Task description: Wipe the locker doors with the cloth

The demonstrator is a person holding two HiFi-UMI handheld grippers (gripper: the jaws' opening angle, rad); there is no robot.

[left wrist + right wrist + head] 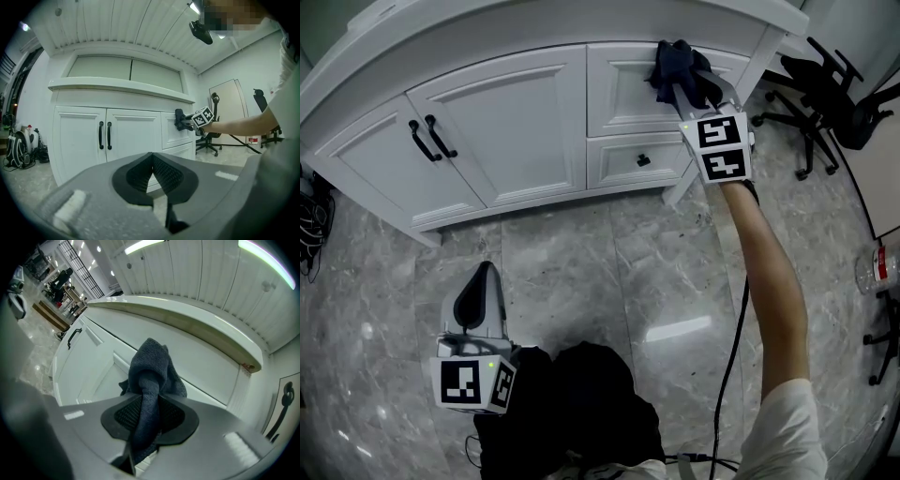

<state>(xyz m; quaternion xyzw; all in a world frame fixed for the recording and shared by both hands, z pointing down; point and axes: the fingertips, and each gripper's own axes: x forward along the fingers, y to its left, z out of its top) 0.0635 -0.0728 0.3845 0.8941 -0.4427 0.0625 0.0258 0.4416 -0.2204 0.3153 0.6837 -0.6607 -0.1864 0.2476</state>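
The white cabinet has two doors [511,122] with black handles [431,139] and two drawers to their right. My right gripper [686,86] is shut on a dark blue cloth [672,62] and holds it against the upper drawer front [623,89], near its right end. In the right gripper view the cloth [152,364] bulges out between the jaws and hides the drawer behind it. My left gripper [485,277] hangs low over the floor, well back from the doors. Its jaws meet at the tips with nothing in them [152,157].
A lower drawer [619,161] with a black knob sits under the cloth. Black office chairs [825,89] stand right of the cabinet, and a bottle [877,267] lies at the right edge. Cables [311,220] and bags [16,150] crowd the floor at the left. A cable trails from the right arm.
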